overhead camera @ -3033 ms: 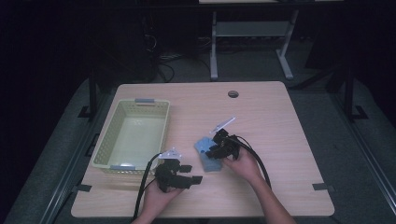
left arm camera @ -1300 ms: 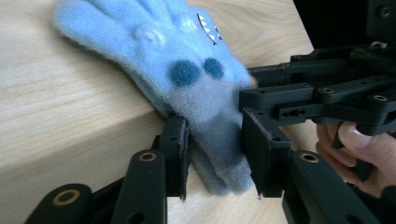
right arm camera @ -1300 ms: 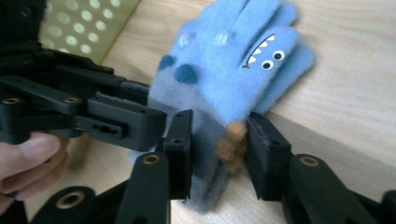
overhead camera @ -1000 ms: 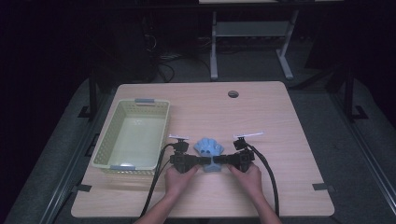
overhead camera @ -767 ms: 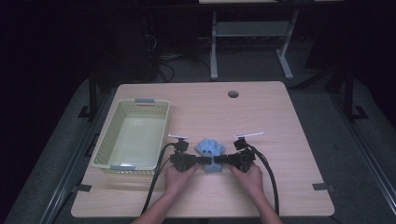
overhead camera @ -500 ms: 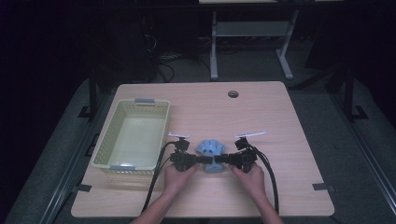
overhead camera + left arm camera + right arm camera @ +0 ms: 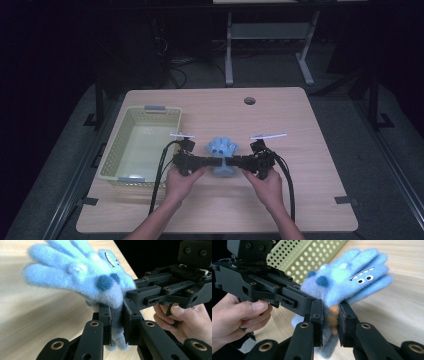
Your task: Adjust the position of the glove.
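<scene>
A fuzzy blue monster-faced glove is held just above the light wooden worktop near its front edge, gripped from both sides. The left claw and right claw are each clamped on its cuff. A pale green perforated plastic basket sits at the worktop's left edge.
</scene>
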The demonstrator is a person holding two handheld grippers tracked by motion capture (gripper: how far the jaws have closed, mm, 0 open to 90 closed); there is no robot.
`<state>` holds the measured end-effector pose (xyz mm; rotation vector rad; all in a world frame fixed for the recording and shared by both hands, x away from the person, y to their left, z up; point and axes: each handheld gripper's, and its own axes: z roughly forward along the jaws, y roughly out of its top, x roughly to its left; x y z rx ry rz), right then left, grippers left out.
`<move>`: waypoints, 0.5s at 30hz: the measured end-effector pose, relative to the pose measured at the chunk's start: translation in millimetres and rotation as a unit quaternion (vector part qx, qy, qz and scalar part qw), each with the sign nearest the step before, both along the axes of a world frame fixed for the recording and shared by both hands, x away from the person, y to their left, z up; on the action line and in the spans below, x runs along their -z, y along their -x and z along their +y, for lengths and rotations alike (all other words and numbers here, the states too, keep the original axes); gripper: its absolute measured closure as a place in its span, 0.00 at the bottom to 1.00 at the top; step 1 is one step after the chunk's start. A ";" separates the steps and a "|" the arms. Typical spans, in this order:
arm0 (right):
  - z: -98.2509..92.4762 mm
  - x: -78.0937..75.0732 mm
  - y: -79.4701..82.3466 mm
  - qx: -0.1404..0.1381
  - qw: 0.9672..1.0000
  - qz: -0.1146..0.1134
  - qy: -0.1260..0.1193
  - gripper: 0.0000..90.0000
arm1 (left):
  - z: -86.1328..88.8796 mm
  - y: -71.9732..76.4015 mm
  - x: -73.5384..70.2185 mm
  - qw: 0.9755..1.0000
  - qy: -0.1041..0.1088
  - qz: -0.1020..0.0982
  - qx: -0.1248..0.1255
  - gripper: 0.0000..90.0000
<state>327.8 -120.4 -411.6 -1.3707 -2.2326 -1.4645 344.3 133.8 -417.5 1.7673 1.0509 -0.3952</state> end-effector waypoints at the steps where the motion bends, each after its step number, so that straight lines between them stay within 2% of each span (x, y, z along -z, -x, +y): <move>1: 1.2 -2.3 -0.1 0.000 1.000 -0.001 -0.003 0.85 | 1.6 0.0 -2.3 1.000 0.000 -0.002 -0.001 0.88; 6: 8.2 -11.6 -3.2 -0.004 1.000 -0.011 -0.012 0.85 | 9.9 -1.9 -10.8 1.000 0.002 -0.009 -0.001 0.88; 15: 20.8 -25.8 -7.8 -0.012 1.000 -0.018 -0.010 0.85 | 24.8 -5.5 -25.8 1.000 0.002 -0.020 0.001 0.88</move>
